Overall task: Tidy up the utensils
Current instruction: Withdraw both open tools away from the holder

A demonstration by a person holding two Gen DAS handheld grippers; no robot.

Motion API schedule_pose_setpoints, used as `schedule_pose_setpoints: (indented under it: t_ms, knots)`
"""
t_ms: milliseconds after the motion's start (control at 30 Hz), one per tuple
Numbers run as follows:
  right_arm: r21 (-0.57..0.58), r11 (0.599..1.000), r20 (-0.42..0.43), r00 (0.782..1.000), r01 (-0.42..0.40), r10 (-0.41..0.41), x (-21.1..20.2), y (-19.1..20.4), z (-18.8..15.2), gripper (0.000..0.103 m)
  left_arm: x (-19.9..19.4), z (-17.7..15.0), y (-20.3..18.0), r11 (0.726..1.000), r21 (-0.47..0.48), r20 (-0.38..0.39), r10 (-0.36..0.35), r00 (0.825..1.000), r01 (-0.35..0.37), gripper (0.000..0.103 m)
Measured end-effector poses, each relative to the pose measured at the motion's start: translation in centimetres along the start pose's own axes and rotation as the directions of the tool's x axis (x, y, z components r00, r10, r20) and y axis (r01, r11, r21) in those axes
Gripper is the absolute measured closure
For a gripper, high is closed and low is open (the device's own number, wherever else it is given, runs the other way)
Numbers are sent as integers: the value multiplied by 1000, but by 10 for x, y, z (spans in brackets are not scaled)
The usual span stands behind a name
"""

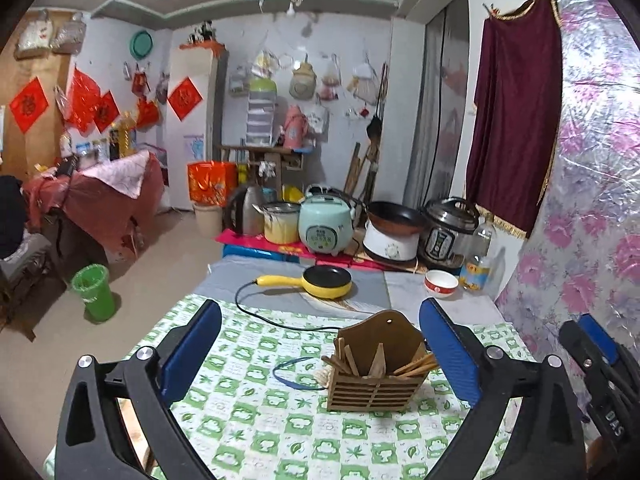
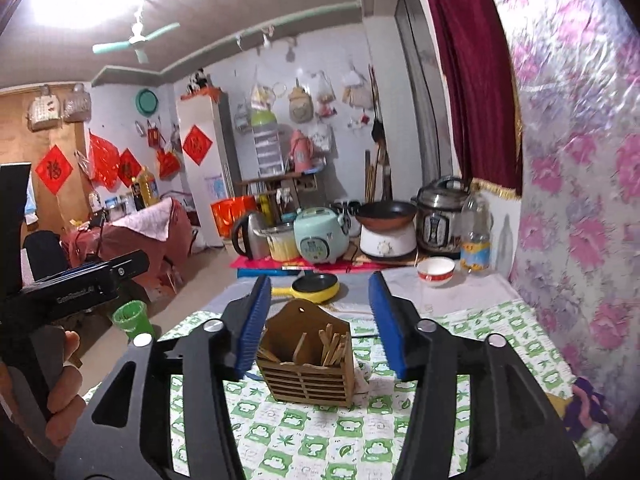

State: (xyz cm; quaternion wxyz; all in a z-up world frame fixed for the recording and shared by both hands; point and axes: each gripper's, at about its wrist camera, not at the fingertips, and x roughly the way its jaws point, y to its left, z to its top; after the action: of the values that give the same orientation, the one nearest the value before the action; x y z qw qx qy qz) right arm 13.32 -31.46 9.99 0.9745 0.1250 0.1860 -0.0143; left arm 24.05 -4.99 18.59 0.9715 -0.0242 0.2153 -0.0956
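Two open grippers face a wooden utensil holder [image 2: 306,364] on a checked tablecloth [image 2: 320,440]
Left gripper [image 1: 320,356] gapes wide, right gripper [image 2: 320,320] half-open; both hold nothing

Left gripper [image 1: 320,352]: 2 black plastic finger arms with triangular cut-outs, each tipped with a blue ribbed pad [image 1: 450,354]. 4 round silver screw heads [image 1: 144,353] are seen on the linkages. Right gripper [image 2: 320,320]: same build, black arms, blue textured pads [image 2: 253,326], 4 silver screws [image 2: 213,325]. In the right wrist view the left unit's black housing [image 2: 76,286] is seen side-on, white lettering printed along it, too blurred to be read. In the left wrist view white letters "DAS" [image 1: 614,423] are printed on the right unit's black body. A bare hand [image 2: 60,384] is seen on a grey handle; no sleeve is visible.
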Motion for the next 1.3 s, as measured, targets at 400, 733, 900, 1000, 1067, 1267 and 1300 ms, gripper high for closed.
schedule_pose_setpoints:
  t_ms: [400,733,900,1000,1067,1267,1300]
  knots:
    - [-23,998,124,991,62,-58,-66,5,-36,22,-46,-50,-3,995,54,77,82,994,-87,6]
    - [-119,982,46,989,143,-139,-16,13,-101,11,24,-125,-11,978,135,-37,169,985,-162,6]
    - [-140,976,-49,983,169,-178,24,5,-122,11,70,-151,-3,974,144,-131,193,972,-174,6]
    - [-102,981,-132,975,164,-177,46,-11,-133,11,88,-169,0,969,151,-146,217,965,-195,6]
    - [-84,983,-225,958,165,-180,63,-21,-143,11,96,-175,0,964,161,-166,239,957,-213,6]
    - [-81,978,-322,924,190,-206,83,-26,-162,11,98,-185,0,968,174,-189,212,959,-179,6]
    - [-88,976,-318,923,197,-215,82,-25,-163,11,96,-185,0,968,174,-186,211,960,-179,6]
